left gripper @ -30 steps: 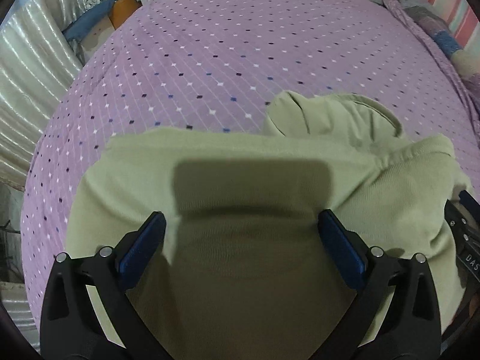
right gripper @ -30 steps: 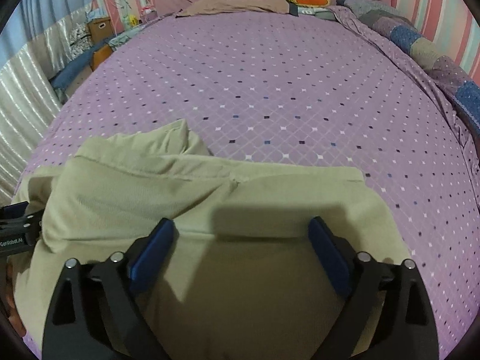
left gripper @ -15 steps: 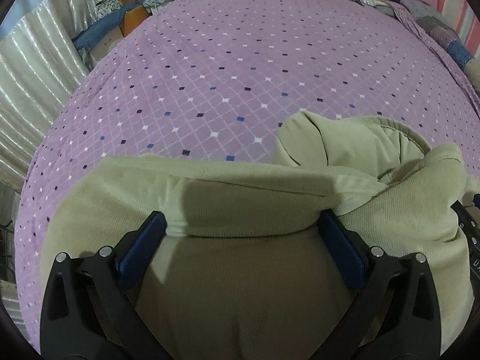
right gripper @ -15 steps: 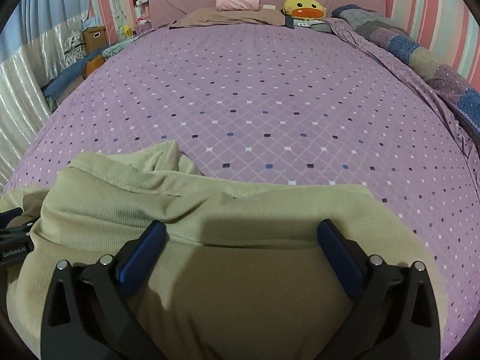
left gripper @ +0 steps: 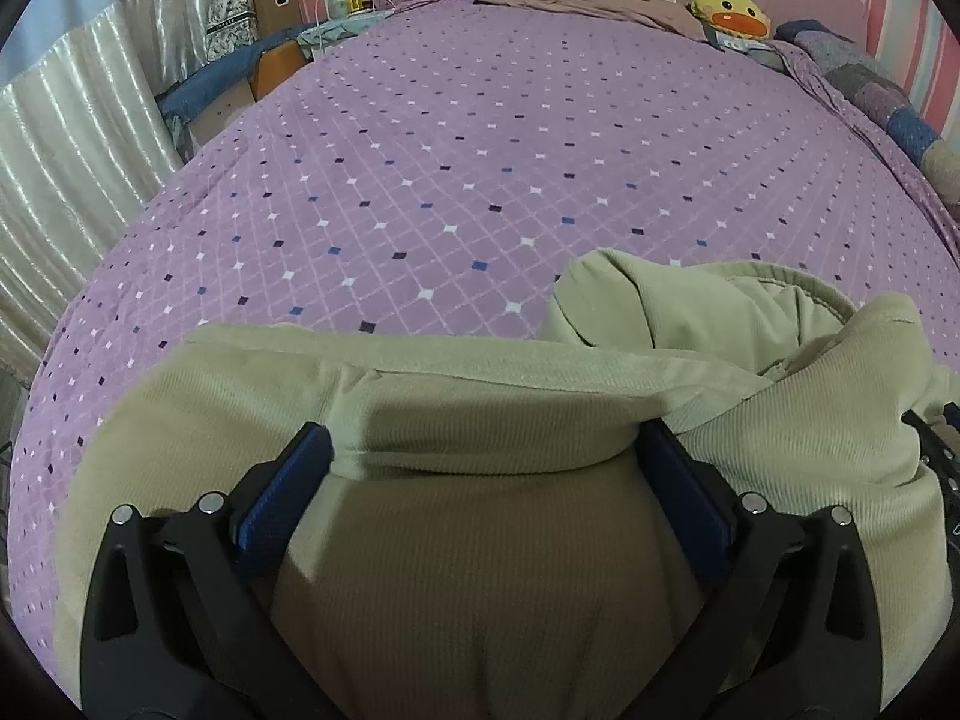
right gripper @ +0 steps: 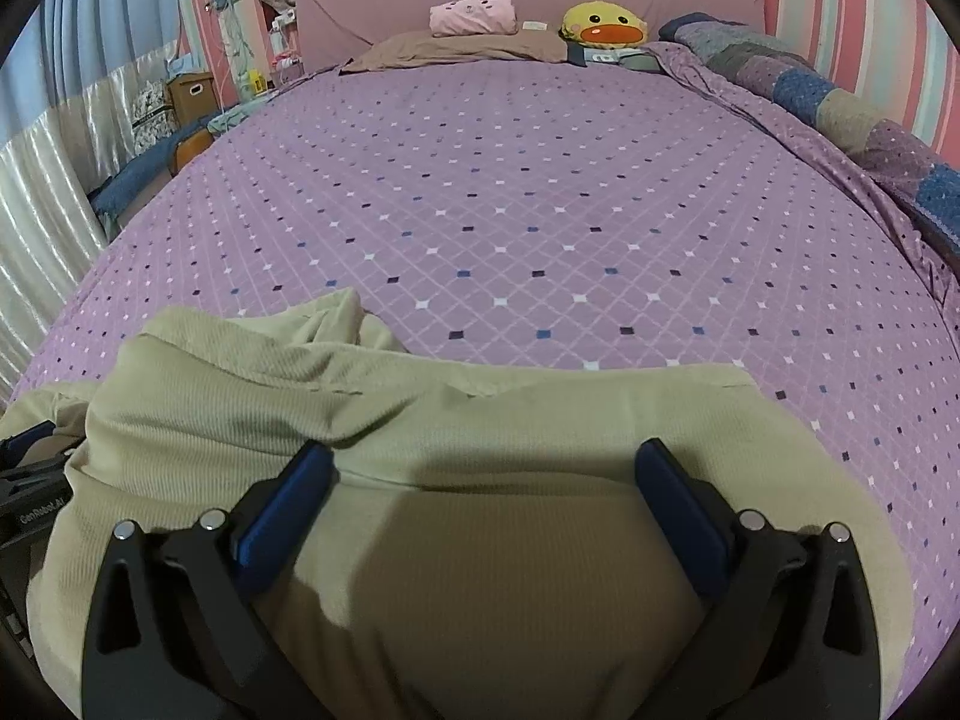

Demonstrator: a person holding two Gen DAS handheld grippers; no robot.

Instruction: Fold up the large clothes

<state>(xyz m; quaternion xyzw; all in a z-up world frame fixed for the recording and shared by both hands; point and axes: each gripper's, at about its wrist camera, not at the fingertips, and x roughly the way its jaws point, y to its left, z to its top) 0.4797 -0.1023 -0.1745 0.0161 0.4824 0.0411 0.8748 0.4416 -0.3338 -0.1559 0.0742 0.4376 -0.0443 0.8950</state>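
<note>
Both my grippers tilt steeply down over the near edge of the bed, side by side. The left gripper (left gripper: 480, 450) has its blue pads (left gripper: 282, 498) spread wide, and a thick rolled fold of the pale green ribbed garment (left gripper: 480, 570) bulges between them; the cloth seems to brush the pad tips, but I cannot tell whether they actually press on it. The right gripper (right gripper: 483, 468) stands with its jaws as wide as they go, having just finished opening, and the garment (right gripper: 480, 570) lies flat and loose between and beneath its pads (right gripper: 678, 510), not pinched. The garment sits bunched on the purple diamond-patterned bedspread (right gripper: 510, 210) at the near edge, its far hem crossing just ahead of both sets of fingertips (a loose lump, maybe a hood or sleeve, rises to the right in the left view). Its near part runs out of frame under the gripper bodies, so I cannot see how it is layered. Each gripper shows only as a black sliver at the edge of the other's view. A yellow duck plush (right gripper: 603, 24) rests far off by the headboard.
</note>
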